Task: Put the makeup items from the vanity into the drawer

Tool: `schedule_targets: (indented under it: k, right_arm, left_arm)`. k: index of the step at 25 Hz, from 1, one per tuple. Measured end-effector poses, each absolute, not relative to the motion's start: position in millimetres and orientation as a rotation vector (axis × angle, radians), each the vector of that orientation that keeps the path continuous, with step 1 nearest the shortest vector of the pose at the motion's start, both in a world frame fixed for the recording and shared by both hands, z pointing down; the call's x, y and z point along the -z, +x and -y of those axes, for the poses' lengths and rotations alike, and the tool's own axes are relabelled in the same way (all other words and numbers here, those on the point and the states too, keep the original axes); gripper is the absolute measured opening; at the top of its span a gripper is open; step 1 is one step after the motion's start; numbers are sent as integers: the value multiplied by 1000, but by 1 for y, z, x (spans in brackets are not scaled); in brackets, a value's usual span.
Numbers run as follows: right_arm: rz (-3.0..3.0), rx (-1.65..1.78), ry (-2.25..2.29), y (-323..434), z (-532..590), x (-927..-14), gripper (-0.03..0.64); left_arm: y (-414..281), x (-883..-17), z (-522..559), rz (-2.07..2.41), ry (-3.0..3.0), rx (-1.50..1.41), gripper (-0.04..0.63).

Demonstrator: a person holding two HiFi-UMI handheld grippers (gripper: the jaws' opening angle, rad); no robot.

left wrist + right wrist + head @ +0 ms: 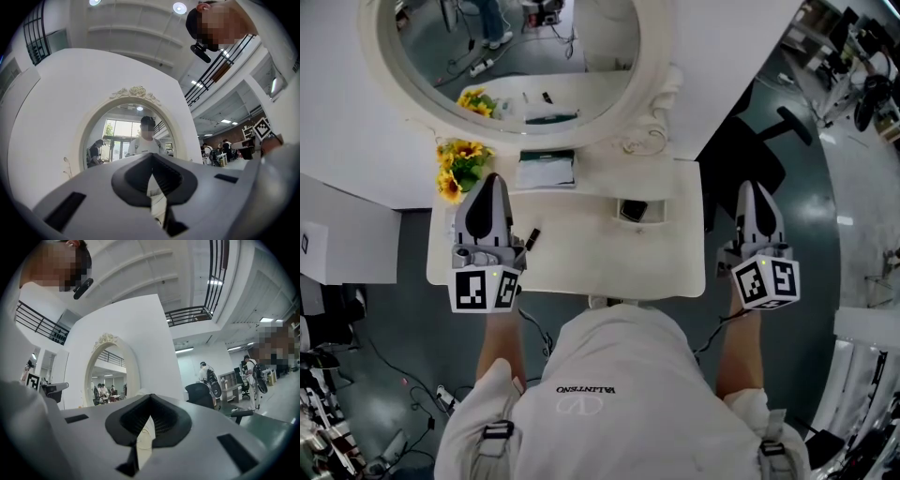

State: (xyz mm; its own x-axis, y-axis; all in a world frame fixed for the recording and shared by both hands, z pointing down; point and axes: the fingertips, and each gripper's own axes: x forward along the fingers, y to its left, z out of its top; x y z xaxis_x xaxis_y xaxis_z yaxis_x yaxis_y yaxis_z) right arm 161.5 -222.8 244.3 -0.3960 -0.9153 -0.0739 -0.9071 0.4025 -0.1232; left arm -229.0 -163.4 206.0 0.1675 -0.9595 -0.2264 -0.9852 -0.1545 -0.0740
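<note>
the head view is bright and even, lit from overhead. the pale surface (581, 255) is close to washed out and casts only soft shadows. the grey floor (853, 220) at right carries white glare streaks. lines bow slightly toward the edges.

both gripper views are strong fisheye: a black ring fills the corners, and walls and railings curve. in the left gripper view, round ceiling lamps (179, 7) flare at the top and the mirror (123, 133) reflects bright daylight. in the right gripper view, strip lights (214, 282) glow white. the jaws, nearest each lens, look soft and out of focus, with dark shade in their hollows, while the far room stays fairly sharp.
</note>
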Motion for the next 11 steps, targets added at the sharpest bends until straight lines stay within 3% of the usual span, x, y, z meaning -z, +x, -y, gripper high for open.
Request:
schedule_targets:
  k: [11]
  right_arm:
    - [-2535,95,-1643,159,225,-246,9]
  left_arm:
    - [-221,-210,164,-1900,-2268,-196,3]
